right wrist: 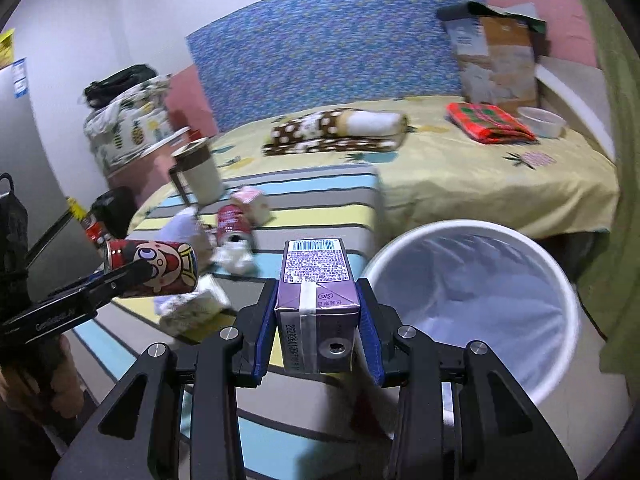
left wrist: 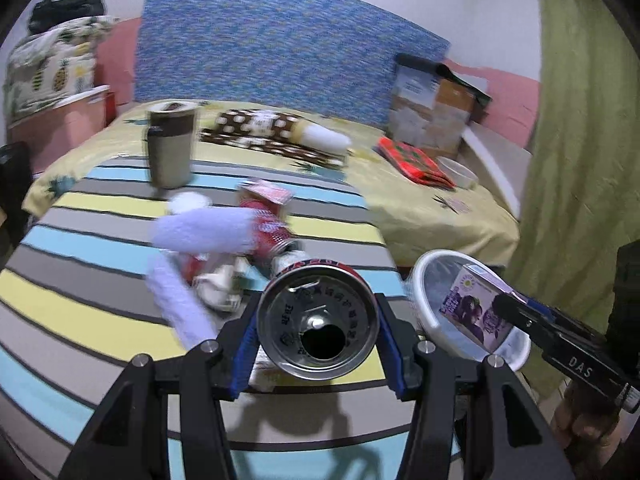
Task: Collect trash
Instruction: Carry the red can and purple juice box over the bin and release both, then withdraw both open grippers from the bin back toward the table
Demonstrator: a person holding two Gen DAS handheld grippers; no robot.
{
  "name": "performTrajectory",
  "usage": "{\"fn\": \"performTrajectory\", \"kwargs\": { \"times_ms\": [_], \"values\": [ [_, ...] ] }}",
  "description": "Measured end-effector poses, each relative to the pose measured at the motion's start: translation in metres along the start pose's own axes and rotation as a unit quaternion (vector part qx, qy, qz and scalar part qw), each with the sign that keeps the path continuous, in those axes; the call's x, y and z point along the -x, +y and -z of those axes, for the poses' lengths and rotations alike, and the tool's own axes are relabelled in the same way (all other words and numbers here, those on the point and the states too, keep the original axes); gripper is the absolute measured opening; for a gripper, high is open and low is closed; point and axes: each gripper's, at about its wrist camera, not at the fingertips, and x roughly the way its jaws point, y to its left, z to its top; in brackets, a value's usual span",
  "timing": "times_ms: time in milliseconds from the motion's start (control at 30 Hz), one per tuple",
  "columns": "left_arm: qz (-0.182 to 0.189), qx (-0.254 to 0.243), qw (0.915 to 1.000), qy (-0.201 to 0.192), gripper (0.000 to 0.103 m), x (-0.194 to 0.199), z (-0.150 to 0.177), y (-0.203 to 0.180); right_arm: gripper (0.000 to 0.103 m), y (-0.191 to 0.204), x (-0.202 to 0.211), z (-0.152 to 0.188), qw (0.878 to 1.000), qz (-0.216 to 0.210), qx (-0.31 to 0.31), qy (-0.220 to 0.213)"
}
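At the far left of the striped table stands a lidded mug, upright and close to the litter still to be gathered: a second red can lying on its side, crumpled white tissues and a small pale carton. Just right of that, the left gripper is clamped across a red drink can, its opened top facing the camera and its body held level over the table edge. Further right, the right gripper is closed on a purple milk carton, straw hole toward the lens, held just beside the rim of the white lined trash bin, which sits on the floor off the table's right corner, below the yellow bedspread. The carton looks nearer the bin than the can. The likely trouble is crowding: both tools converging on one opening could knock together, or the carton could catch the rim and fall outside. The can's open mouth could dribble leftover liquid on the cloth if tipped early, and its smooth round wall could slip between the pads.
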Motion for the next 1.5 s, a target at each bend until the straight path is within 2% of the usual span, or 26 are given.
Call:
{"fn": "performTrajectory", "kwargs": {
  "times_ms": [367,700,1067,1233,1300,1500],
  "values": [
    [0.079,-0.061,0.9944,0.036,0.054,-0.039,0.002,-0.084,0.040,-0.056,0.008,0.017,0.997,0.053,-0.054,0.005],
    [0.124,-0.094,0.9843,0.082,0.054,-0.077,0.012,-0.133,0.040,-0.089,0.009,0.029,0.993,0.080,-0.083,0.017],
    [0.134,-0.105,0.9782,0.119,0.055,-0.102,0.021,-0.148,0.040,-0.102,0.003,0.031,0.991,0.088,-0.091,0.036],
    [0.131,-0.105,0.9789,0.116,0.056,-0.103,0.022,-0.147,0.040,-0.102,0.002,0.030,0.991,0.092,-0.091,0.041],
    [0.131,-0.103,0.9795,0.113,0.060,-0.101,0.021,-0.146,0.040,-0.102,0.001,0.030,0.991,0.095,-0.090,0.042],
    [0.132,-0.092,0.9809,0.109,0.060,-0.098,0.019,-0.140,0.041,-0.099,0.003,0.029,0.990,0.104,-0.088,0.042]
  ]
}}
